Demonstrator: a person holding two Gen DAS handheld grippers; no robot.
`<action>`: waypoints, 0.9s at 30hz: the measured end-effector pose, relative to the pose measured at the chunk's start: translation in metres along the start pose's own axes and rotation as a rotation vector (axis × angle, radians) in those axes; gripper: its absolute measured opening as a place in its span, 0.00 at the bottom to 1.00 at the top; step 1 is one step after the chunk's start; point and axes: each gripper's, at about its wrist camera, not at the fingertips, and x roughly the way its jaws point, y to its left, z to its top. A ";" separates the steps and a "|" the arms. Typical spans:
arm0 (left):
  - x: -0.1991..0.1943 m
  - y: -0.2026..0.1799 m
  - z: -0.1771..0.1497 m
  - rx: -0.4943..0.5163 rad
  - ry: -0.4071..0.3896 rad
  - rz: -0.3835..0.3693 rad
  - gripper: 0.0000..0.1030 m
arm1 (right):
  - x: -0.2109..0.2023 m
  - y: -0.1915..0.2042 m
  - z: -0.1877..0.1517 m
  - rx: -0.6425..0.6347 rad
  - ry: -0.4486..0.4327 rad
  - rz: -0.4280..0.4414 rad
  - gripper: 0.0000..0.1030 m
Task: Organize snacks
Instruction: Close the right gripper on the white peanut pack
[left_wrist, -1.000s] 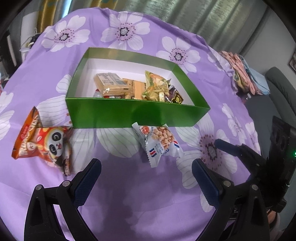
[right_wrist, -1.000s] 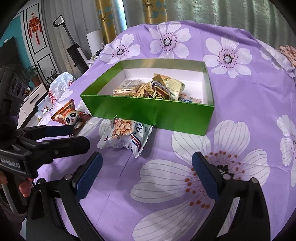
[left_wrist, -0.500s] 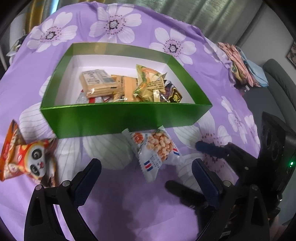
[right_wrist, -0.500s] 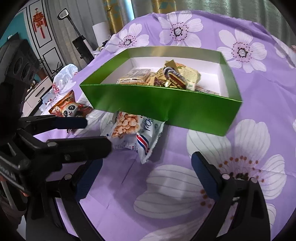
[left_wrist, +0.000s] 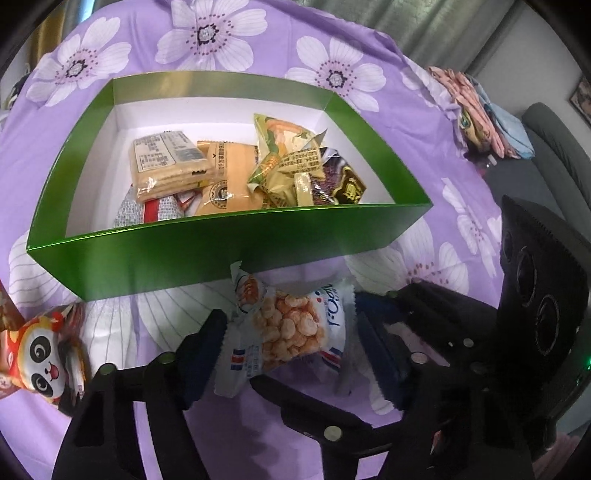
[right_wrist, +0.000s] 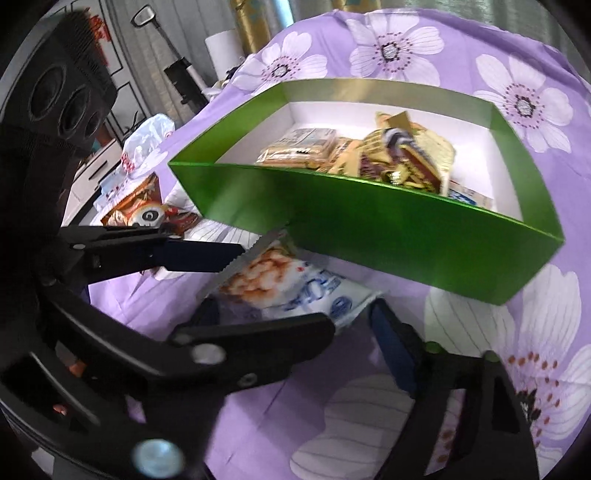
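Observation:
A white snack bag printed with round orange crackers (left_wrist: 288, 325) lies on the purple cloth just in front of the green box (left_wrist: 207, 251), which holds several wrapped snacks. My left gripper (left_wrist: 295, 354) is open with its fingers on either side of the bag. My right gripper (right_wrist: 295, 332) is open too, straddling the same bag (right_wrist: 284, 288) from the other side. The two grippers overlap at the bag. A red panda snack bag (left_wrist: 37, 343) lies at the left; it also shows in the right wrist view (right_wrist: 147, 214).
The purple flowered cloth (left_wrist: 44, 192) covers the table. Folded cloths (left_wrist: 476, 107) and a grey sofa (left_wrist: 554, 155) are at the right edge. A white plastic bag (right_wrist: 147, 140) lies beyond the table's far left.
Both grippers have moved forward and down toward the cracker bag and now straddle it. The box looms larger in both views.

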 end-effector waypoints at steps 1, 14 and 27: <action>0.000 0.001 0.000 0.003 0.001 -0.001 0.67 | 0.001 -0.001 0.000 0.000 0.005 0.009 0.68; -0.005 -0.004 -0.001 0.017 -0.009 0.006 0.53 | -0.001 0.001 -0.007 0.006 -0.005 0.031 0.45; -0.043 -0.035 -0.015 0.081 -0.085 0.042 0.53 | -0.041 0.021 -0.011 -0.028 -0.078 0.016 0.45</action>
